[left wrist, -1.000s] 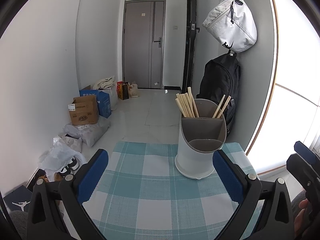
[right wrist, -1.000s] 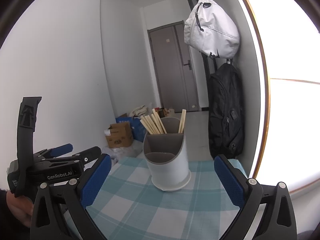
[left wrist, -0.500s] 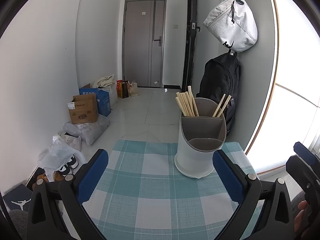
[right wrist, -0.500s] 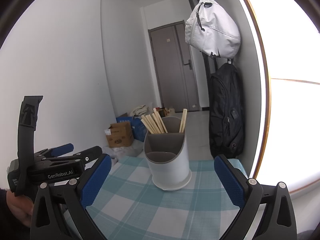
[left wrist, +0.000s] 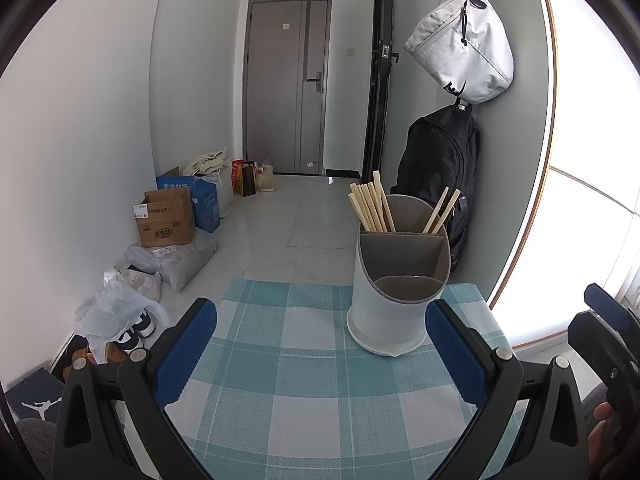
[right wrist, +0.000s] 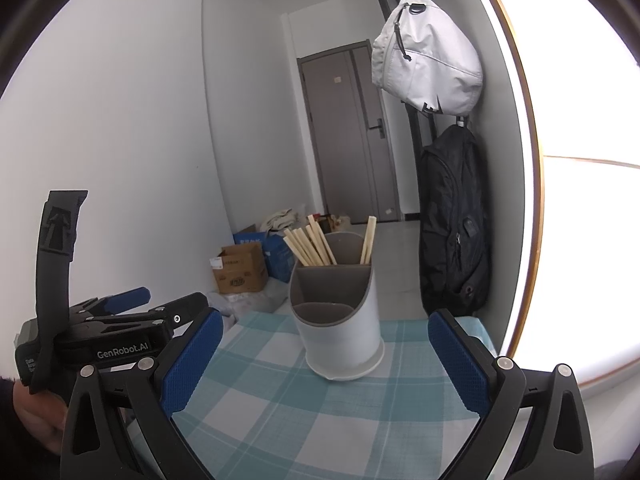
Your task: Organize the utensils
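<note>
Both hand-held grippers hang over the near edge of a small table, jaws spread wide and holding nothing. Farthest left, seen from the right wrist camera, the left gripper (right wrist: 320, 354) shows as a black body marked "GenRobot.AI", gripped from below by a hand (right wrist: 38, 420). Its own camera looks along two blue-padded fingers (left wrist: 186, 350) set well apart above the teal and white checked tablecloth (left wrist: 296, 392).

Toward the middle and right of the cloth stands the white utensil holder (left wrist: 390, 312) with a grey divided insert, upright and near the far edge. A bundle of wooden chopsticks (left wrist: 370, 208) leans left in its back left compartment, and one pair of chopsticks (left wrist: 442, 210) leans right in the back right one; the front compartment shows only its grey floor.

Right of the holder, the right gripper (left wrist: 604, 328) appears at the edge of the left view, just off the table. Behind, a black backpack (left wrist: 440, 168) hangs on the wall under a white bag (left wrist: 464, 44).
</note>
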The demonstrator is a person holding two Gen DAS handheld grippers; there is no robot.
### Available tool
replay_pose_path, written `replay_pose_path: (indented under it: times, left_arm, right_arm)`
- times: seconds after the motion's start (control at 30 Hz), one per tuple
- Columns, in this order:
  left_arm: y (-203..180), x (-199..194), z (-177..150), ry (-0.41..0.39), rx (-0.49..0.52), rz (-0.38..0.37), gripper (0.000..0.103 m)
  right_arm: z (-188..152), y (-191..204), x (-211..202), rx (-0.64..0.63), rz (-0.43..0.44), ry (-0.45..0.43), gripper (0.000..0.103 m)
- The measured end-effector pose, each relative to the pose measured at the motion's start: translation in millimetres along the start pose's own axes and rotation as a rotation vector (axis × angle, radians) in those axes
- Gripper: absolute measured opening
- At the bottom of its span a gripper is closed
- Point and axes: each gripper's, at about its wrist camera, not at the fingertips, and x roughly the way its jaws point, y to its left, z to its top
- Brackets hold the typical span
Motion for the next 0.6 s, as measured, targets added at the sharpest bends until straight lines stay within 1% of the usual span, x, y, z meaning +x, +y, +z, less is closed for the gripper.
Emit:
replay_pose_path:
  times: [0.53,0.6]
  left_arm:
    - [-1.1,2.1,-0.4,0.001,0.0,-0.005,0.102]
    - [-1.8,5.6,-1.9,0.01,0.002,0.0,0.102]
  right_arm:
    - [-0.8,0.9,1.3,0.004,0.004,0.009,0.103]
    - [-1.4,0.2,3.3,0.007,0.004,0.016,0.103]
